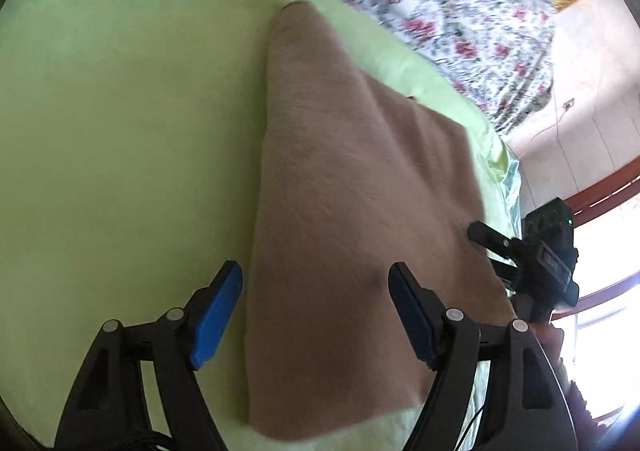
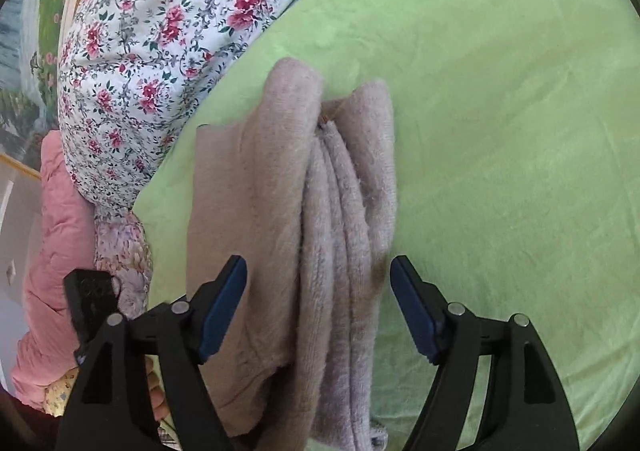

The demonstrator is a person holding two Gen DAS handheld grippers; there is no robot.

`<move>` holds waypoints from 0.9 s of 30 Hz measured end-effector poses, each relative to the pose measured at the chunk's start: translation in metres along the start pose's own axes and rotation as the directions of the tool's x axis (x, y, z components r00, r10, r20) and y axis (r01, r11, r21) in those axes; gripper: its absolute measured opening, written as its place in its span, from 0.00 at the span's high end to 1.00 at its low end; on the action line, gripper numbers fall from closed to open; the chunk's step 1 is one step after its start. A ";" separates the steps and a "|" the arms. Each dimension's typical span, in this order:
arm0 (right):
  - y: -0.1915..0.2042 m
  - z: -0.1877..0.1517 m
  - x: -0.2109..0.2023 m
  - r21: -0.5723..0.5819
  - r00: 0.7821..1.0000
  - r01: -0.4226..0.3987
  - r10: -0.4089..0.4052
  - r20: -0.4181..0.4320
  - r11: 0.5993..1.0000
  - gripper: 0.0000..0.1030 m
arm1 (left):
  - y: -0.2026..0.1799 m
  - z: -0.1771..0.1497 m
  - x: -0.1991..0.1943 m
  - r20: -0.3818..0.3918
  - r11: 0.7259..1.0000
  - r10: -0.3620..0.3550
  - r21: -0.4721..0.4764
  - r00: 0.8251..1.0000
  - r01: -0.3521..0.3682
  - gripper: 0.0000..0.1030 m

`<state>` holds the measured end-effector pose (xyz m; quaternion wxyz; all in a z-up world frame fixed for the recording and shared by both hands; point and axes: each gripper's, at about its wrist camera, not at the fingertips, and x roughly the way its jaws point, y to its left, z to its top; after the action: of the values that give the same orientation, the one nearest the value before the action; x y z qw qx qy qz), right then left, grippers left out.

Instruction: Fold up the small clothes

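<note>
A beige fleece garment [image 1: 340,191] lies folded on a light green blanket [image 1: 120,131]. My left gripper [image 1: 316,315] is open, its blue-padded fingers either side of the garment's near edge, holding nothing. In the right wrist view the same garment [image 2: 280,211] shows stacked folded layers along its right side. My right gripper [image 2: 318,307] is open over the garment's near end, empty. The right gripper also shows in the left wrist view [image 1: 532,255] at the garment's right edge.
A floral quilt [image 2: 160,31] lies bunched behind the green blanket [image 2: 500,131]. A pink padded garment [image 2: 52,251] sits at the left. The bed edge [image 1: 508,179] drops to a tiled floor on the right in the left wrist view.
</note>
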<state>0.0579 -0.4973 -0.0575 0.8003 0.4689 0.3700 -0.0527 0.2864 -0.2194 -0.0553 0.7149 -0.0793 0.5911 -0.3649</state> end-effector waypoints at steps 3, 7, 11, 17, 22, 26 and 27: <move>-0.004 0.003 0.011 -0.009 1.000 -0.006 0.006 -0.023 1.000 0.27 | 0.006 0.016 0.019 -0.017 0.998 -0.043 -0.038 0.999 0.043 0.22; -0.006 0.009 0.019 -0.011 0.998 -0.045 0.045 -0.032 0.999 0.27 | 0.009 0.027 0.041 -0.037 0.994 -0.096 -0.063 0.995 0.094 0.22; -0.003 0.011 0.031 -0.016 0.996 -0.072 0.071 -0.062 0.997 0.45 | 0.016 0.033 0.060 -0.048 0.984 -0.157 -0.091 0.986 0.152 0.36; 0.020 -0.004 0.019 0.041 0.980 -0.186 0.188 -0.057 0.982 0.71 | 0.012 0.017 0.017 -0.004 0.981 -0.191 -0.043 0.982 0.190 0.58; 0.087 -0.047 0.018 -0.049 0.957 -0.268 0.260 -0.128 0.962 0.71 | 0.046 -0.031 -0.073 0.047 0.980 -0.175 -0.083 0.983 0.179 0.58; 0.130 -0.095 0.044 -0.075 0.919 -0.352 0.328 -0.220 0.933 0.71 | 0.092 -0.081 -0.138 0.064 0.982 -0.107 -0.149 0.992 0.115 0.58; 0.141 -0.109 0.057 -0.090 0.909 -0.364 0.333 -0.251 0.927 0.71 | 0.099 -0.089 -0.145 0.066 0.984 -0.089 -0.152 0.994 0.098 0.58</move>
<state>0.1007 -0.3178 -0.0254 0.7781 0.4752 0.3735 0.1713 0.2433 -0.0307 -0.0203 0.7057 -0.1728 0.5921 -0.3486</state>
